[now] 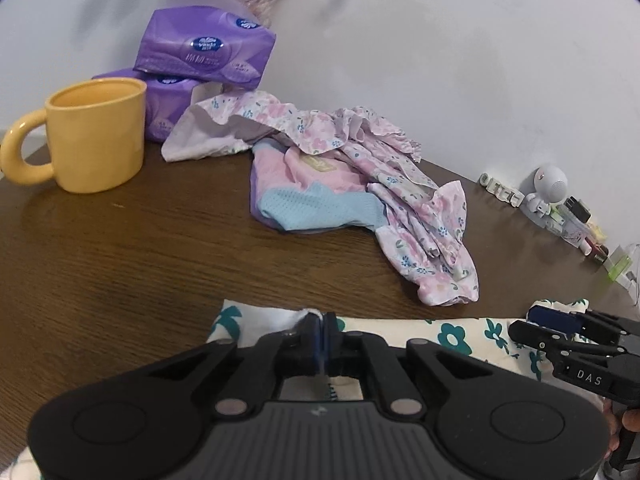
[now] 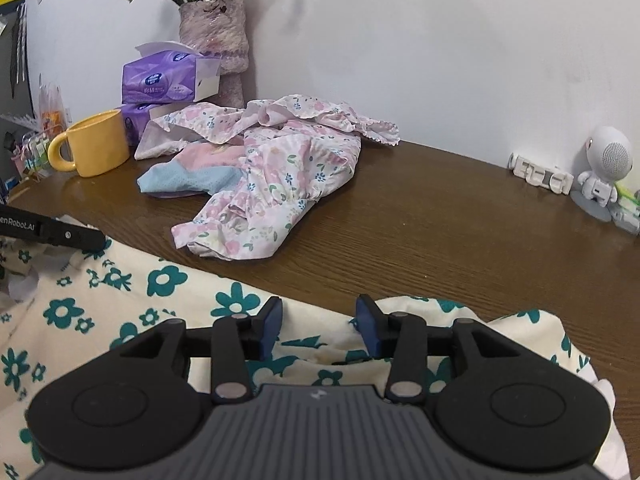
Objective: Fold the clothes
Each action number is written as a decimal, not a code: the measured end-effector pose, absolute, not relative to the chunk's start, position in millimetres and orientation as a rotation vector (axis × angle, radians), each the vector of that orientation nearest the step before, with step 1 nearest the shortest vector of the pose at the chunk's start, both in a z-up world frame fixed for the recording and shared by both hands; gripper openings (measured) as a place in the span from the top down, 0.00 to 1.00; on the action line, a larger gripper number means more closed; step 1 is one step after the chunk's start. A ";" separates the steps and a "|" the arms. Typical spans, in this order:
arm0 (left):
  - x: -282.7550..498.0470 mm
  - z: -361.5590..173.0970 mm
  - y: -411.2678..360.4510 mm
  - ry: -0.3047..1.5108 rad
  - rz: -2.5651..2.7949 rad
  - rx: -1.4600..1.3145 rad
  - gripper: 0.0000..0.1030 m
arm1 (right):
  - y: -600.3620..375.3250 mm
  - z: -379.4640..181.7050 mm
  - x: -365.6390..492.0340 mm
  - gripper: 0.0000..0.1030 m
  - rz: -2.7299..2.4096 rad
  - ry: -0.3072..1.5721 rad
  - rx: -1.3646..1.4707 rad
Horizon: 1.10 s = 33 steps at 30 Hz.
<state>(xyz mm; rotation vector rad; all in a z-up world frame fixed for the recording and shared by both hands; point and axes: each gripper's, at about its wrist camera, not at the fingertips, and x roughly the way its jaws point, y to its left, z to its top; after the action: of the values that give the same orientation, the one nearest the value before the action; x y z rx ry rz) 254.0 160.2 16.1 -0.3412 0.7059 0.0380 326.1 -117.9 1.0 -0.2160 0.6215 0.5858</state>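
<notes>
The left gripper [image 1: 322, 330] pinches the cream floral garment [image 1: 452, 334]; right jaws straddle it.

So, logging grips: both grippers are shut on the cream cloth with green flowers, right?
Not quite. Only the left gripper is shut on the cream green-flowered cloth. The right wrist view shows the right gripper open, its pads apart over the cloth.

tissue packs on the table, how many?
2, stacked at the back left by the wall: the upper pack lies on the lower pack, right behind the yellow mug. More could be hidden behind them.
</notes>
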 end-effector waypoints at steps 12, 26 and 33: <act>231.3 45.2 146.6 0.652 0.038 -0.250 0.47 | -215.2 66.2 332.3 0.53 0.503 0.560 0.138; 233.4 31.6 108.3 0.676 -0.190 -0.206 0.47 | -245.5 24.7 364.9 0.55 0.372 0.818 0.196; 235.0 17.5 108.9 0.678 -0.187 -0.208 0.46 | -255.3 24.0 357.7 0.55 0.386 0.872 0.336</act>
<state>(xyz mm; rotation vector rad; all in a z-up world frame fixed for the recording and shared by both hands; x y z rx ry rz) 235.0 108.9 17.5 -0.2084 0.6780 -0.1868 357.7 -255.3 24.0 0.3365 0.8716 0.3856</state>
